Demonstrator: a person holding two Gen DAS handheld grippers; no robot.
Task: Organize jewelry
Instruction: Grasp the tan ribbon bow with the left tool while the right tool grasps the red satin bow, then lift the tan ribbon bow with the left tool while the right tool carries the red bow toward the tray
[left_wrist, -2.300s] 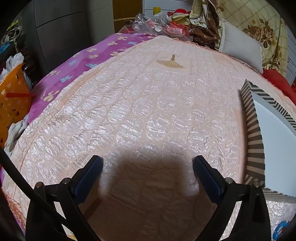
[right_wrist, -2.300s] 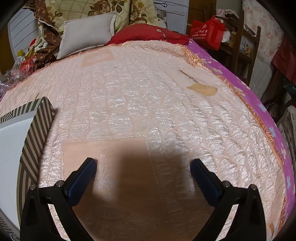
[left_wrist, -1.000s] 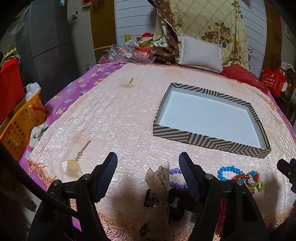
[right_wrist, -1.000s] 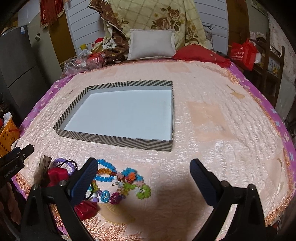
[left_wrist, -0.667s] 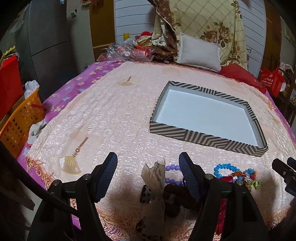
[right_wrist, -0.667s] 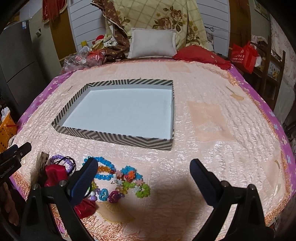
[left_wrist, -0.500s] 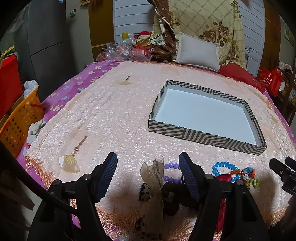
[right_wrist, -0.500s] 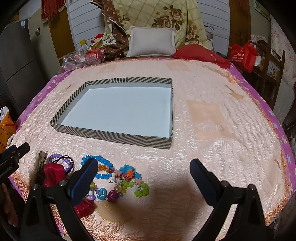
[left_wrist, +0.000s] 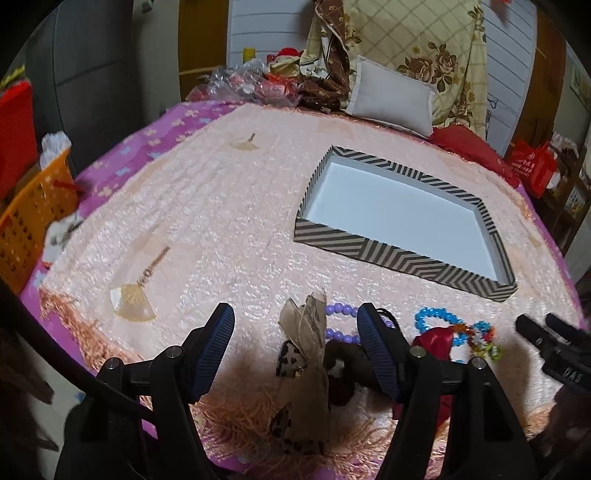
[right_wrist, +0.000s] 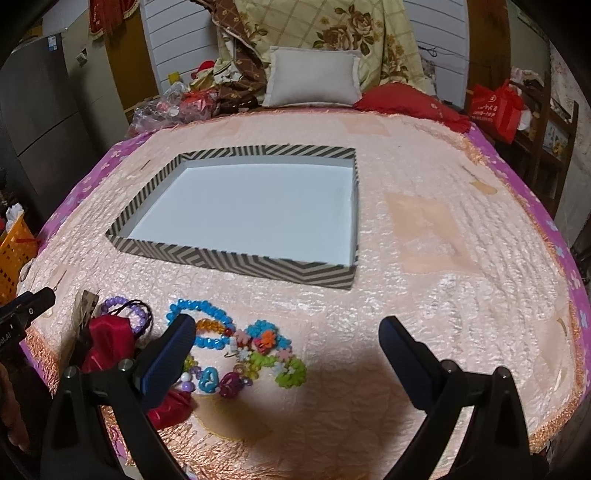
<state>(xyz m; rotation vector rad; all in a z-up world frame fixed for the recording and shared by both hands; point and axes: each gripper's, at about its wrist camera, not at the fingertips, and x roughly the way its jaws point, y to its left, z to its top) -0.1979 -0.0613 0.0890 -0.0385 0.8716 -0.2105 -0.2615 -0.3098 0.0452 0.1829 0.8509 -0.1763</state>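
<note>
left gripper (left_wrist: 295, 343) released, empty, above hair bows (left_wrist: 306, 354) | right gripper (right_wrist: 286, 350) released; near bead bracelets (right_wrist: 236, 343) | striped box (right_wrist: 236, 258) far of pile; white inside

You had a peach quilted bedspread (right_wrist: 424, 177) over a purple floral sheet (right_wrist: 546, 221), which showed along both side edges of the bed. At the far edge, a grey-white pillow (right_wrist: 314, 79) leaned against a yellow floral quilt (right_wrist: 332, 29), with a red cushion (right_wrist: 402, 101) just beside it toward the far right corner. Clear plastic bags (left_wrist: 247, 83) were heaped at the far left corner. Off the left edge stood an orange basket (left_wrist: 29, 218); off the right edge, a red shopping bag (right_wrist: 495, 107).
</note>
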